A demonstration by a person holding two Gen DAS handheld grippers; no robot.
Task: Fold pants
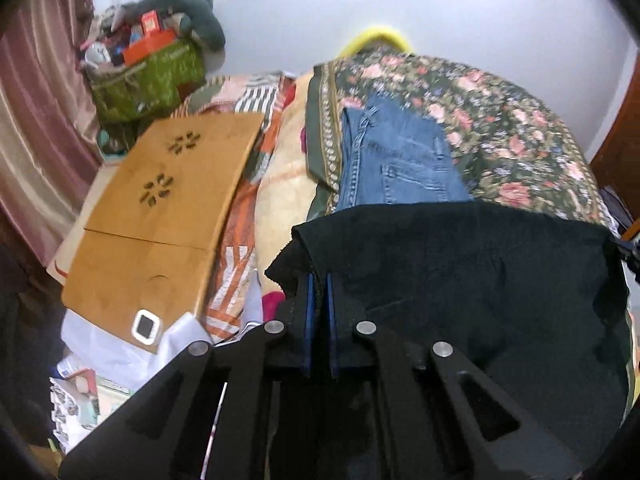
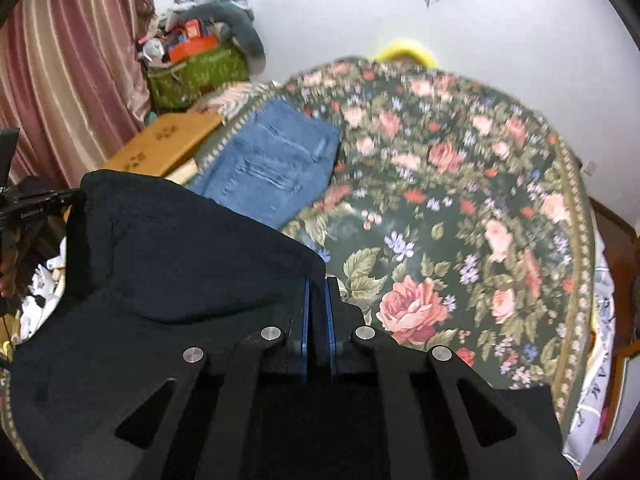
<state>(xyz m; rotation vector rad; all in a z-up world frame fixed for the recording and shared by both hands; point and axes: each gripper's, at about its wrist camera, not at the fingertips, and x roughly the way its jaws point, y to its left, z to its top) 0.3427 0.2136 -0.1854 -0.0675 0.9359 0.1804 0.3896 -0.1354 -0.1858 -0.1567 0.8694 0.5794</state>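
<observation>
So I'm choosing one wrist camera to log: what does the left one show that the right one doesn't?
Only the left wrist view: a white-framed device on the wooden board's near end.
Only the right wrist view: the bedspread's right border and the other gripper at the left edge.
Both: black pants clamped in shut jaws, folded jeans, floral bedspread, wooden board, green bag.

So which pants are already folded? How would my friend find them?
Look at the big bed with the dark flowery bedspread. Near its far left side, beside the wooden lap table, lies a flat folded pair of blue jeans. They are the only blue thing there; the other pants are black and pinched in both grippers.
</observation>
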